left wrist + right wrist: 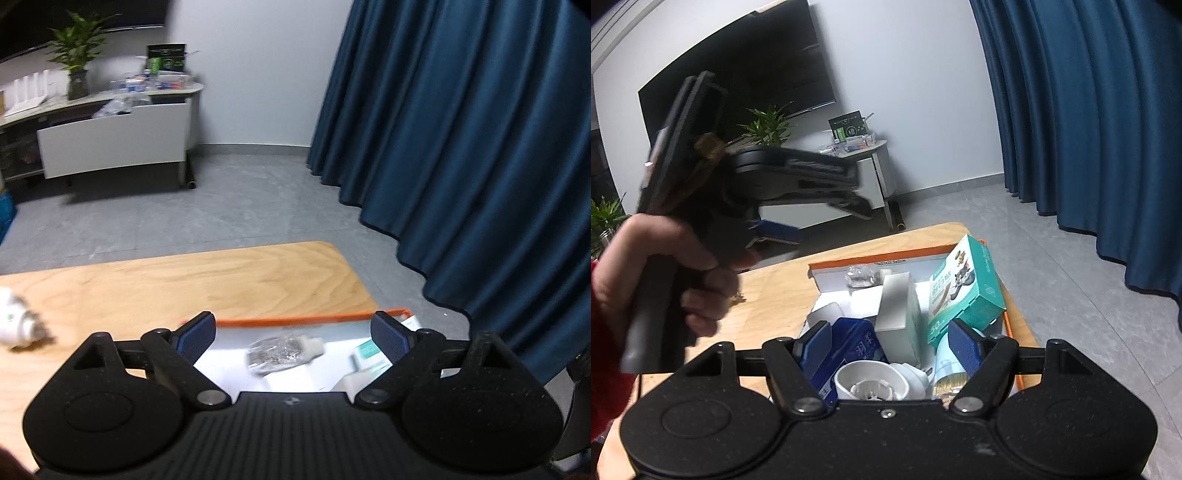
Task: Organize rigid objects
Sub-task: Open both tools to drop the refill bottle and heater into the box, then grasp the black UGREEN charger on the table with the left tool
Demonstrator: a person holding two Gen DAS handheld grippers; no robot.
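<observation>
Left gripper (291, 332) hung released over the box (295, 320) at the tabletop's right edge. White bottle (16, 325) lay leftward, nearer it. Right gripper (890, 341) released, empty.

Right gripper (890, 345) hovers — fingers (964, 345) spread — over the crowded box (871, 258).

Both wrist views look steeply down, close over the shared orange-rimmed box (295, 320) (871, 257).

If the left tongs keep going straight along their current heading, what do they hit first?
Probably the clear plastic packet lying in the orange-rimmed box, centred between the open left tongs; depth is hard to judge.
</observation>
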